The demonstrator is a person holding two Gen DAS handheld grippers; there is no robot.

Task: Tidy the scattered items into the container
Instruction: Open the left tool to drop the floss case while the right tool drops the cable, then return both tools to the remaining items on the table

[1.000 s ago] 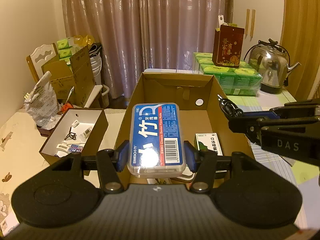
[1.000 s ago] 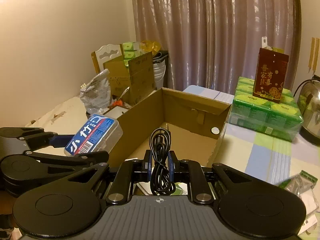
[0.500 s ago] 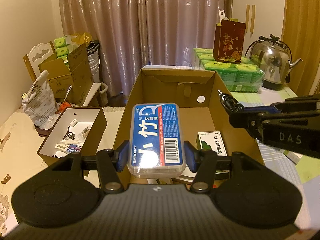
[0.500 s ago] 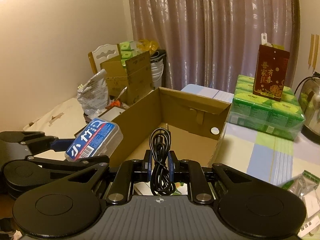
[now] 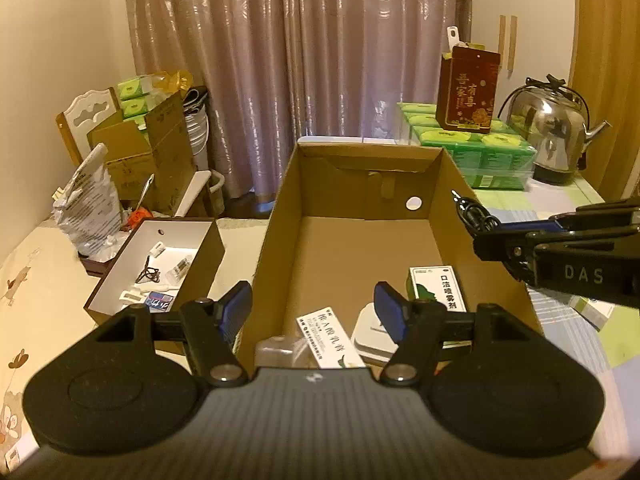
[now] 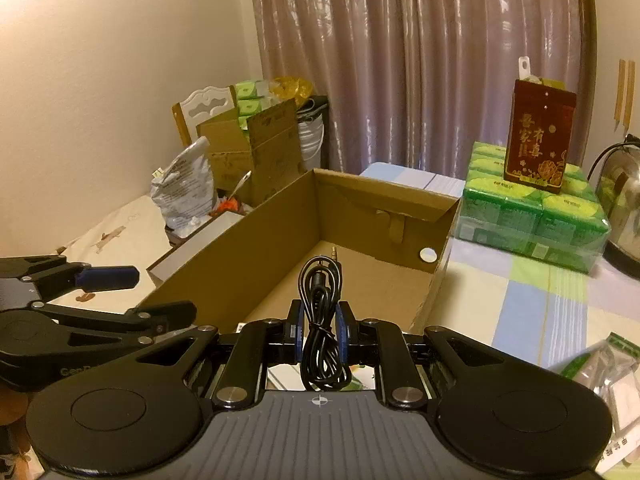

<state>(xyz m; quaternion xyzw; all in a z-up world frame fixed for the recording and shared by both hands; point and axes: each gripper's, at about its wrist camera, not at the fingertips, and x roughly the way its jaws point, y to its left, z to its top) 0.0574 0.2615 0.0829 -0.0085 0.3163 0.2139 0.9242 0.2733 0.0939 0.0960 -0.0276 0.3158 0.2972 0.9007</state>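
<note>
The open cardboard box (image 5: 360,152) stands ahead in the left wrist view and also shows in the right wrist view (image 6: 224,264). My left gripper (image 5: 314,312) is open and empty above the box's near end. Under it lie a clear plastic case (image 5: 280,354), a white packet with print (image 5: 328,338), a white flat item (image 5: 374,338) and a green-and-white box (image 5: 438,288). My right gripper (image 6: 319,326) is shut on a coiled black audio cable (image 6: 322,320) and is over the box's near right edge. It shows from the side in the left wrist view (image 5: 480,236).
A smaller white-lined box (image 5: 156,264) with small parts sits left of the cardboard box. Green tissue packs (image 6: 532,208) with a red carton (image 6: 538,136) and a steel kettle (image 5: 554,140) stand at the back right. Loose packets (image 6: 600,364) lie on the tablecloth at right.
My left gripper has opened and the blue dental floss case has left it. The right gripper still holds the cable and has hardly moved.
</note>
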